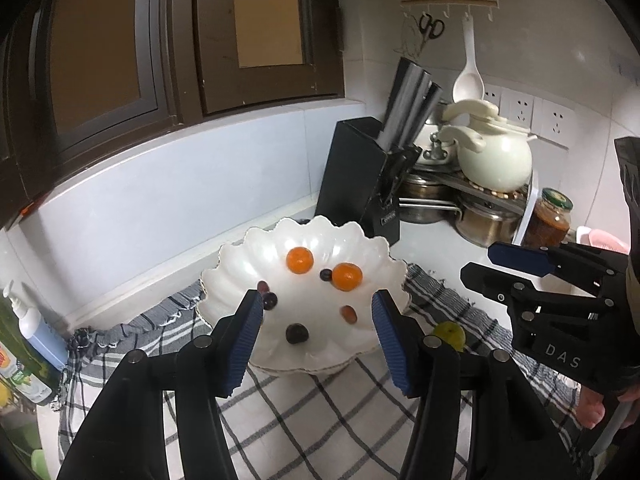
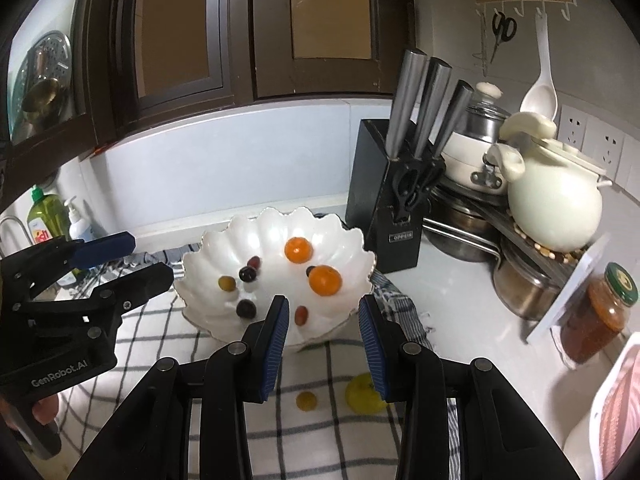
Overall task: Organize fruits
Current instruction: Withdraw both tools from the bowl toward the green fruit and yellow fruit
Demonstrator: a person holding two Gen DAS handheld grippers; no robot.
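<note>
A white scalloped bowl [image 1: 240, 276] [image 2: 344, 244] stands on a checked cloth [image 1: 312, 412] [image 2: 160, 328]. In it lie two oranges [image 1: 299, 260] [image 2: 325, 279], dark grapes [image 1: 297, 333] [image 2: 245, 309], a reddish fruit [image 1: 349, 313] [image 2: 301, 315] and a yellowish grape [image 2: 227, 283]. On the cloth lie a yellow-green fruit [image 2: 362, 394] [image 1: 451, 334] and a small yellow one [image 2: 306, 401]. My left gripper [image 1: 318, 308] [image 2: 150, 260] is open and empty, near the bowl's front rim. My right gripper [image 2: 324, 316] [image 1: 478, 262] is open and empty above the cloth, in front of the bowl.
A black knife block [image 1: 362, 176] [image 2: 390, 200] stands behind the bowl. Pots and a cream kettle [image 1: 496, 156] [image 2: 556, 200] fill the right corner, beside a jar [image 1: 548, 220] [image 2: 596, 312]. Soap bottles [image 1: 32, 332] [image 2: 48, 216] stand at the left. Brown cabinets hang above.
</note>
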